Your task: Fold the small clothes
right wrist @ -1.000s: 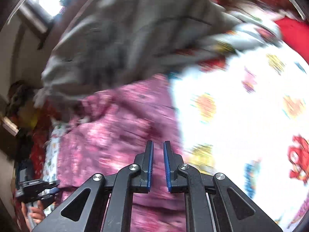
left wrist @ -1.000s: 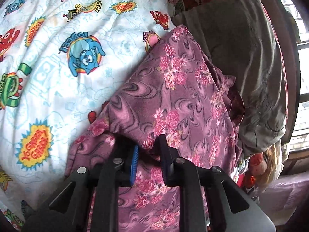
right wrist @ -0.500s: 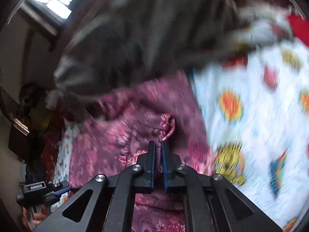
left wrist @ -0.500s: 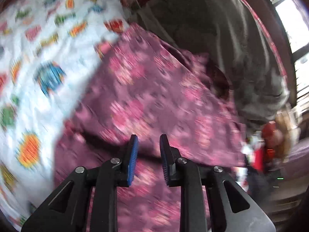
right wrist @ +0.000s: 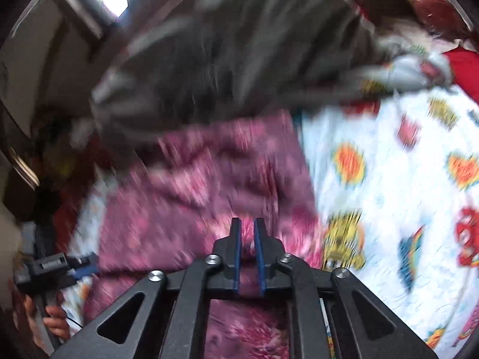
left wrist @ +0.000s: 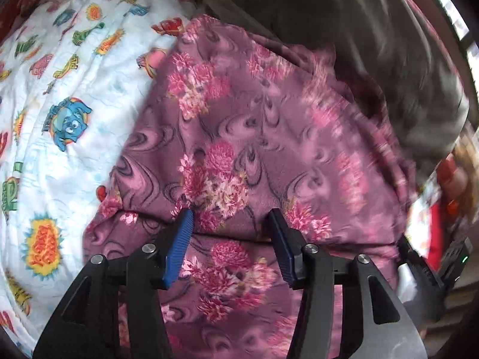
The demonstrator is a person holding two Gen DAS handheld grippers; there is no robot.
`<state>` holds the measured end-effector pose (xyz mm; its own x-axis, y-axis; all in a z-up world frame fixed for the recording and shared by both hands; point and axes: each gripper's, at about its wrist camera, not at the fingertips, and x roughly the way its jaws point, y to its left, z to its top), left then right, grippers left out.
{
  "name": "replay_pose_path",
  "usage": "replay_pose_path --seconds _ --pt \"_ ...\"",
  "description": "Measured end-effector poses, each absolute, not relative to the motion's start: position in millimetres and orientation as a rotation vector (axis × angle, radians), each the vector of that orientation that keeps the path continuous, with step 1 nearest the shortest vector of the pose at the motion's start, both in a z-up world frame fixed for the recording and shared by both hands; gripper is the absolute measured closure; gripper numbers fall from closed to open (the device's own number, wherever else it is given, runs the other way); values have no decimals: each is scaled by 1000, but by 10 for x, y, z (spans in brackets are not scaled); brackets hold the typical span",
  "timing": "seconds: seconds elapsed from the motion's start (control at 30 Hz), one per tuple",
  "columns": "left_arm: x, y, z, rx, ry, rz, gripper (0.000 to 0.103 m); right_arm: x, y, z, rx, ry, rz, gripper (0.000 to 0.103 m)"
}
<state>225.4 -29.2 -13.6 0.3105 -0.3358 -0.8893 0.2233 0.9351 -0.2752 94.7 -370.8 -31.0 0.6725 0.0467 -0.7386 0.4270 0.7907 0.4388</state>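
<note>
Floral garment (left wrist: 239, 137) beneath parted left jaws

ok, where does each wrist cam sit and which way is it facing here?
Left wrist: behind the open left gripper, looking down at the purple floral garment, right gripper at its right edge.
Right wrist: behind the right gripper, nearly shut, pink cloth between its pads; left gripper and hand at its lower left.
Shared: the garment, cartoon-print white bedsheet, grey blanket.

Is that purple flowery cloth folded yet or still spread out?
Folded over once: the cloth shows a doubled edge lying across its lower layer, on the cartoon sheet.
</note>
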Motion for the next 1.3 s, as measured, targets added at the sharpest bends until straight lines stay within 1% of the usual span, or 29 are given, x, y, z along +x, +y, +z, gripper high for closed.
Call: replay_pose_path --seconds 0.07,0.1,0.2,0.33,0.4,0.53,0.83,1.0,1.17,1.3 --pt "2146 -370 -83 -20 1155 -364 51 926 -3679 -320 638 790 -231 94" --pt "2115 -394 -86 1 1165 -366 49 934 -3672 -302 647 808 -236 94" --pt "1993 -368 -115 14 1205 -375 49 956 -3643 -258 643 867 -237 94" --pt "1688 -299 -71 42 1227 -392 49 830 -3415 -201 565 966 -215 94" --pt "1517 -282 -44 83 1225 -390 49 736 -3293 -272 548 1057 -189 82" --pt "1179 -259 -34 131 1247 -396 49 361 -3084 -264 467 1089 -170 81" --pt "543 -67 59 210 1220 -418 49 -374 -2846 -189 472 1138 -164 80" --pt "339 157 157 220 1206 -422 49 -762 -2761 -120 456 1149 -185 68" --pt "440 532 104 169 1279 -420 49 -1101 -2733 -108 477 1134 -192 61" --pt "427 869 6 133 1350 -409 49 -1320 -2779 -176 521 1132 -198 59"
